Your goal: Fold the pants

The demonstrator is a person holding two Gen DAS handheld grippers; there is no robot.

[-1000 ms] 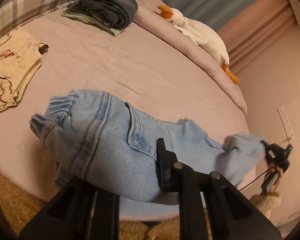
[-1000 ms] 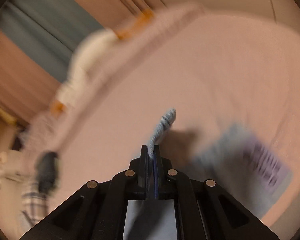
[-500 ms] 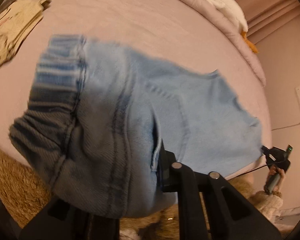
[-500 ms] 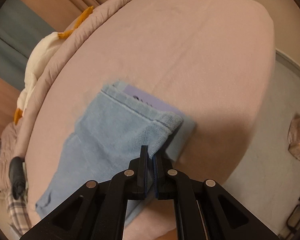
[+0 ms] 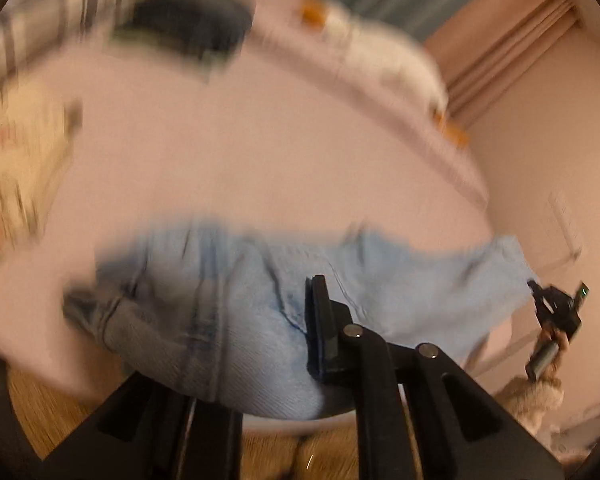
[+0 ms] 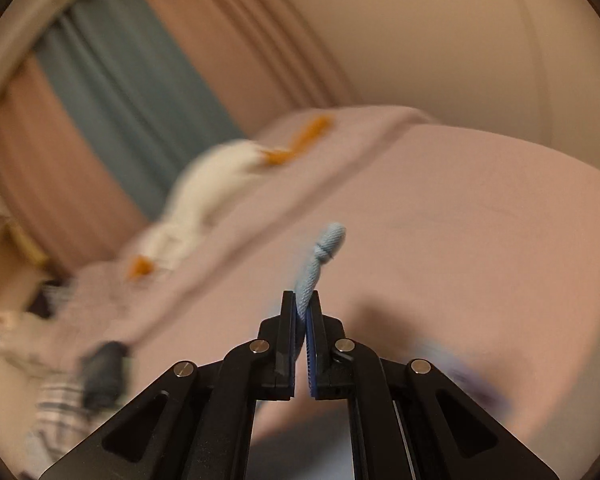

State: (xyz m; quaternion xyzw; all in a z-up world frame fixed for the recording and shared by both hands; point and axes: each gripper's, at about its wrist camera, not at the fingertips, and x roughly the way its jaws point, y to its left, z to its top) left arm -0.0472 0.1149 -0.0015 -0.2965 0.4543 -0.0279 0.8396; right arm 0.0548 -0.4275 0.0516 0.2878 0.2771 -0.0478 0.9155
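The light blue denim pants (image 5: 260,296) hang stretched between my two grippers above the near edge of the pink bed (image 5: 260,152). My left gripper (image 5: 284,320) is shut on the waist end; the cloth covers its left finger. My right gripper (image 6: 303,300) is shut on a rolled hem of the pants (image 6: 324,248), which sticks up past the fingertips. The right gripper also shows in the left wrist view (image 5: 556,308) at the far end of the pants. The left wrist view is blurred by motion.
A white plush duck (image 6: 204,188) lies along the bed's far side. A dark folded stack (image 5: 188,28) sits near a plaid pillow (image 5: 28,28), a cream garment (image 5: 16,168) at the left. Brown rug (image 5: 60,412) lies below the bed edge; curtains (image 6: 120,92) and wall lie behind.
Both grippers have lifted and tilted up: the views swung from looking down on the spread pants to looking across the bed. The pants stay gripped at both ends.
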